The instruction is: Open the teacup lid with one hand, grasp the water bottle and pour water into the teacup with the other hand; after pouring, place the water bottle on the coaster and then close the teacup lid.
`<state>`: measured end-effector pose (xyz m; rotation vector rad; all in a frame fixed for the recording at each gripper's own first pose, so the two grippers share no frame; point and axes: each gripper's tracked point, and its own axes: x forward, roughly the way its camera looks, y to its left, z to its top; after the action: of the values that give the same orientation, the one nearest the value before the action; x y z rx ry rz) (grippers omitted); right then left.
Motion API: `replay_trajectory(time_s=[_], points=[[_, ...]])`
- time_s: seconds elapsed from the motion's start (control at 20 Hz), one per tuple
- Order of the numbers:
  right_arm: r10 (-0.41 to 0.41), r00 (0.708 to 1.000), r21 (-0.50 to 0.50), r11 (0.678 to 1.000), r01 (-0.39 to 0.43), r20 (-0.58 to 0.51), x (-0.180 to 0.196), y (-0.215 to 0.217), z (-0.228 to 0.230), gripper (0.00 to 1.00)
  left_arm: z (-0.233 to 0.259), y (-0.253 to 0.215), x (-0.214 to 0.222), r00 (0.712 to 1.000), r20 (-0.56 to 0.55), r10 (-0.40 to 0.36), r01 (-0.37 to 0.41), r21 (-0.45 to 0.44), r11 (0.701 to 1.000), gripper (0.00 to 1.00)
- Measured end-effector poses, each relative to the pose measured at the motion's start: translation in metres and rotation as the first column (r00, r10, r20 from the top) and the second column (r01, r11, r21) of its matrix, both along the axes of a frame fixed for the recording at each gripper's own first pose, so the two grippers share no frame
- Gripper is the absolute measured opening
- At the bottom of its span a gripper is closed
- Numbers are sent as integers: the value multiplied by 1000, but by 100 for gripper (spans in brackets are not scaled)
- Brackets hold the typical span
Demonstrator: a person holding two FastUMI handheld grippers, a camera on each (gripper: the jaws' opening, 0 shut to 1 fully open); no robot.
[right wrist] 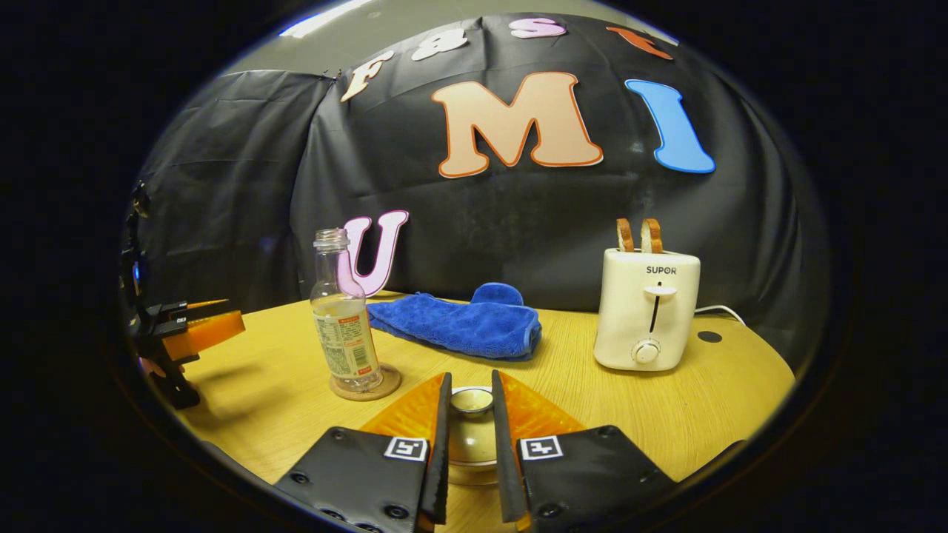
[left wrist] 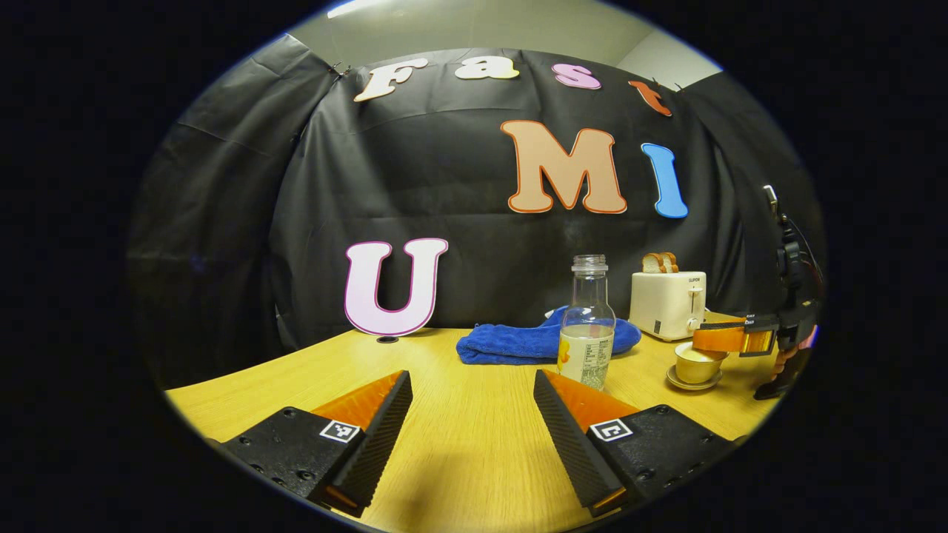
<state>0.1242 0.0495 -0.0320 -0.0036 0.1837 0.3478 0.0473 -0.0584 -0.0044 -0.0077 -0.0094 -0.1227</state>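
Currently my right gripper [right wrist: 471, 429] straddles the teacup lid [right wrist: 472, 400] knob, contact unclear, left gripper [left wrist: 472, 414] wide open, empty; bottle [right wrist: 343, 314] stands on coaster [right wrist: 366, 385] mid-tabletop, smooth, likely slippery, so I'd grip mid-body.

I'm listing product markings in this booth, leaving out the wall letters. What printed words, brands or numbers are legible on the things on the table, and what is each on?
"SUPOR": on the front of the toaster, above its lever.
Water bottle label: printed text and what looks like a barcode, too small to read in either view.
Square black-and-white markers on the right gripper and the left gripper: coded patterns, not words.
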Motion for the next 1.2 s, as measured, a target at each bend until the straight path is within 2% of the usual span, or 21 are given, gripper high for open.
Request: replay_trajectory(time_s=[0.15,0.35,0.4,0.5,0.55,0.6,0.8,0.85,0.95,1.0,1.1,1.2], points=[[6,1000,2,1000,-6,5,-1,1,1,42,0,0,-1,1000,1,0,0,1,1000,96],[-2,998,14,1000,1,55,-7,-3,11,87,0,0,0,1000,1,0,0,0,1000,96],[-19,997,23,1000,17,81,-7,-6,14,82,1,0,0,1000,2,0,0,0,1000,96],[-52,989,47,998,46,142,-14,-14,26,100,0,1,0,1000,2,5,-5,1,1000,96],[-76,983,42,997,70,167,-16,-18,30,97,0,2,0,1000,2,8,-8,2,1000,96],[-94,984,38,995,89,154,-21,-22,26,100,0,1,2,1000,2,10,-10,2,1000,96],[-148,976,37,989,144,162,-42,-37,28,98,0,2,0,1000,2,11,-11,1,1000,96],[-167,972,36,986,163,165,-48,-43,29,100,0,2,0,1000,2,11,-11,1,1000,96],[-210,963,36,978,207,170,-62,-53,31,97,0,2,0,1000,2,11,-11,2,1000,96],[-237,956,34,972,234,171,-68,-62,31,100,0,3,0,1000,2,12,-12,2,1000,96],[-293,940,34,956,292,176,-79,-77,32,96,0,6,-1,1000,2,23,-23,2,1000,96],[-362,915,32,932,362,180,-88,-94,34,100,0,9,1,999,2,43,-43,2,999,96]])
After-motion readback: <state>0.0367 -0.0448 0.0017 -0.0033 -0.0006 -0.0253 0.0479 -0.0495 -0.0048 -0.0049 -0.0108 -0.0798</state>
